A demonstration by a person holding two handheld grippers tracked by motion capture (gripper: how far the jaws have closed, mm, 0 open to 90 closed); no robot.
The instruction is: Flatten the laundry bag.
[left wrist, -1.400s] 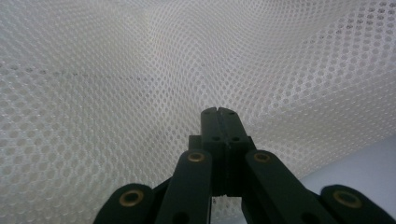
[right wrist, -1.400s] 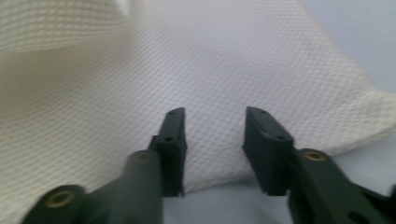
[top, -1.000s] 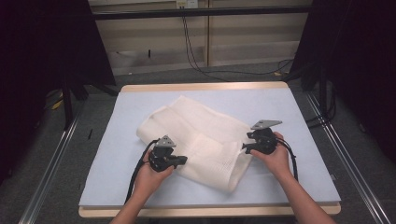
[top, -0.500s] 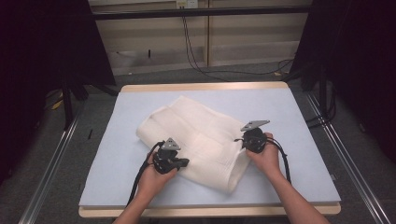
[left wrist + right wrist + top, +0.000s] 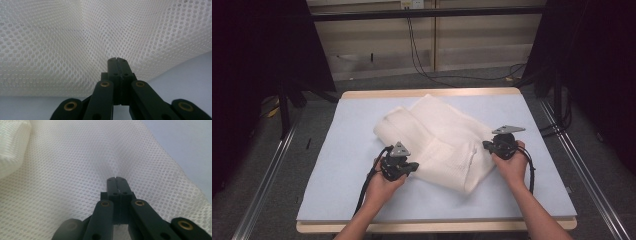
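I have both tools, left tool [image 5: 412, 166] and right tool [image 5: 486, 145], clenched on the white mesh cloth [image 5: 444, 137]; next I judge a lift to fold it.

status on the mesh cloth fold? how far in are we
Partly done: the white mesh cloth already lies bunched in layers on the blue mat. In hand: the left gripper and right gripper are each shut on its near edge, mesh puckering at the jaws. Left: carrying that edge over and flattening the stack; nothing is lifted yet.
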